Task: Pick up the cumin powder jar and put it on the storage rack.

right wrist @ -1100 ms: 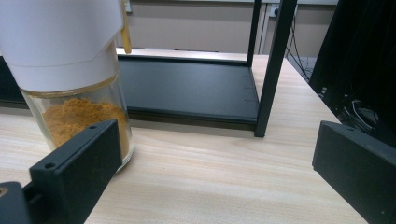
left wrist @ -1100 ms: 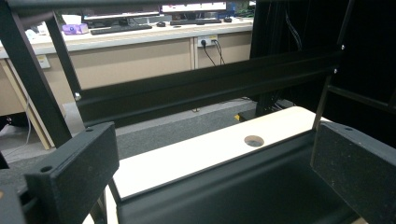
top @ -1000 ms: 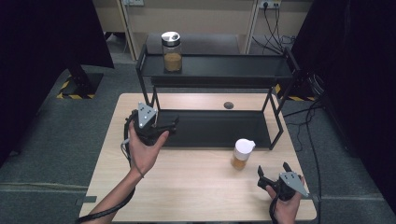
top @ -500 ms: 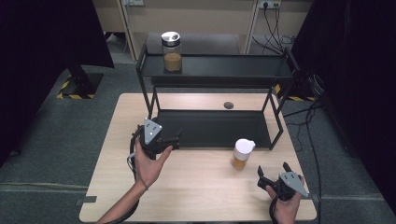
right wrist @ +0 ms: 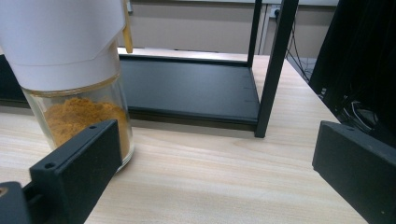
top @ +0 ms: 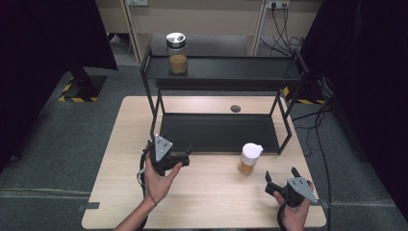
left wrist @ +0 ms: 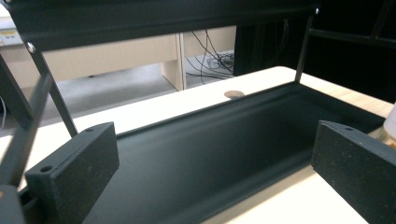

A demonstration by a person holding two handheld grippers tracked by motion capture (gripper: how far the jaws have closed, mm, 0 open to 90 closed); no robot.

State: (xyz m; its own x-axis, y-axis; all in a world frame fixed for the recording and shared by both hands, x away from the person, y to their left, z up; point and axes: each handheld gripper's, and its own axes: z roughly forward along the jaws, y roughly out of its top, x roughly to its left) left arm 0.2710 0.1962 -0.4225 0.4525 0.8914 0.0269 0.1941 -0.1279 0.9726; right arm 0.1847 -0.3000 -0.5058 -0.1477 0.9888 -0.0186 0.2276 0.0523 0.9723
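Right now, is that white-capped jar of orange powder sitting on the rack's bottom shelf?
No, the white-capped jar stands on the wooden table, just in front of the rack's bottom shelf.

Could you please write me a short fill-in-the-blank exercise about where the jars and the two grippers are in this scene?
1. The silver-lidded jar stands on the ____ shelf of the black rack.
2. The white-capped jar stands on the wooden ____.
3. The right gripper has its jaws ____, with nothing between them.
4. The left gripper faces the rack's ____ tray.

Missing words: top; table; open; bottom
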